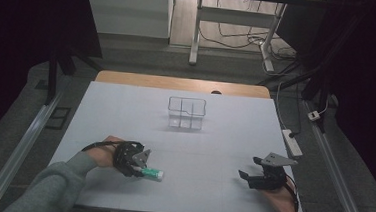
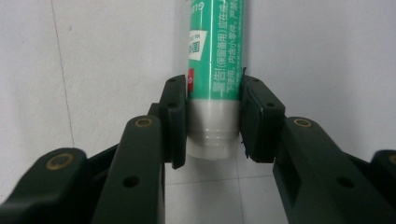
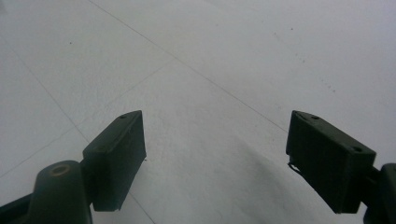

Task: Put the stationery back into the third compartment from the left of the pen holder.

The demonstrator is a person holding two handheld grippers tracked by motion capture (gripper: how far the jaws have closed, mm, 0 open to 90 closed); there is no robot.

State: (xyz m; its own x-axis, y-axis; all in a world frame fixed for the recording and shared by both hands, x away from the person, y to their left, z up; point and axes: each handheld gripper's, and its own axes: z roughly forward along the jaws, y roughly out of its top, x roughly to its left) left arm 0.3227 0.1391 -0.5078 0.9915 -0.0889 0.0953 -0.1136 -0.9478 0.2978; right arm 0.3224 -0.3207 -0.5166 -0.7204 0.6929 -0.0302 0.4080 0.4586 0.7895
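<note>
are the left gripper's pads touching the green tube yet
Touching: in the left gripper view both pads press the sides of the green tube near its white cap end.

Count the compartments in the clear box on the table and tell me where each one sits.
3. The clear box has one long compartment across its far side and two smaller ones side by side along its near side, left and right. The clear walls are faint, so a further divider could be missed.

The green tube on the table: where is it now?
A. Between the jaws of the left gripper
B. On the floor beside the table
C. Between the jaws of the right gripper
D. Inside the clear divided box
A: in the left gripper view the green tube sits between the two black pads of the left gripper, which press its sides, while the right gripper stands open over bare table.
</note>
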